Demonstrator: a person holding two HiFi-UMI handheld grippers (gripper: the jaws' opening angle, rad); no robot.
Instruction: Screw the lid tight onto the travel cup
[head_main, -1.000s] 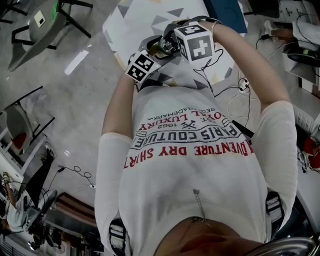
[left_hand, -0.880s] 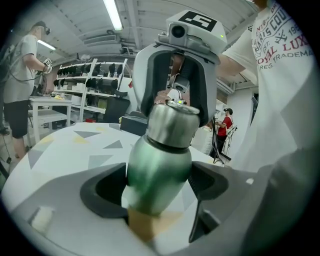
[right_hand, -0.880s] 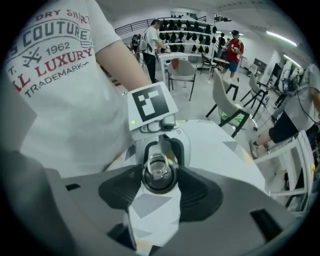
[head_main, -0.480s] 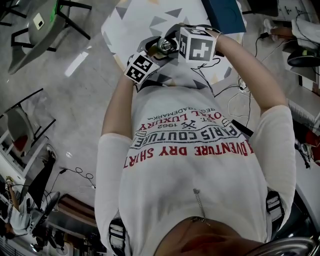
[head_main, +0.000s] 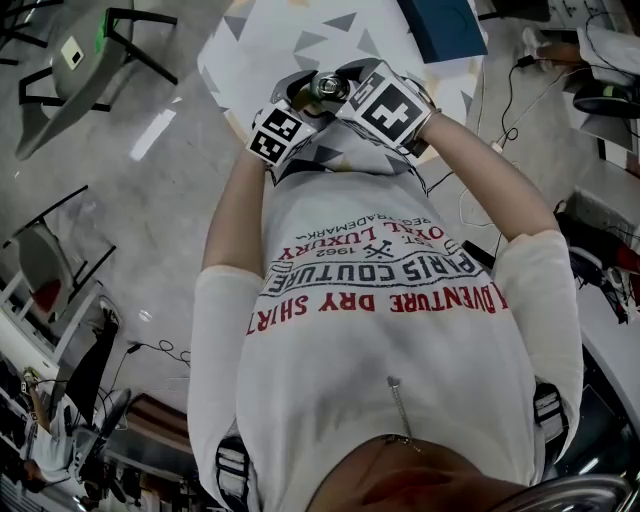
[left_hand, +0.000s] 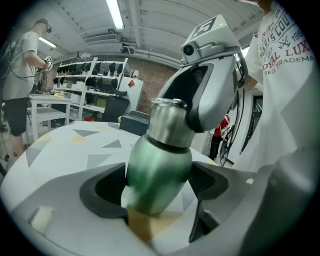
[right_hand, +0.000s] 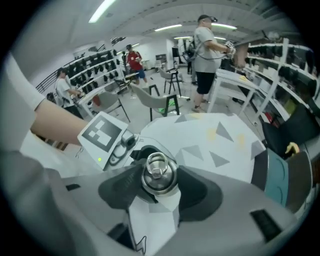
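A green travel cup (left_hand: 157, 172) with a steel upper part stands tilted between the jaws of my left gripper (left_hand: 159, 186), which is shut on its body. Its steel lid (right_hand: 159, 173) with a ring on top sits on the cup's neck. My right gripper (right_hand: 158, 180) comes down from above and is shut on the lid, one pad on each side. In the head view both grippers, left (head_main: 285, 128) and right (head_main: 352, 95), meet at the lid (head_main: 326, 86) over the near edge of the table (head_main: 290, 40). The cup's base is hidden behind the left jaws.
The white table (right_hand: 210, 135) carries grey and yellow triangles. A dark blue box (head_main: 445, 25) lies at its far right. Chairs (head_main: 85, 45) stand on the floor to the left, cables (head_main: 480, 190) to the right. Other people (right_hand: 205, 50) stand by shelves further off.
The right gripper has turned about the lid, its marker cube swinging round to the right and tilting. Both grippers and the cup have drifted slightly away from me. The left gripper keeps its hold.
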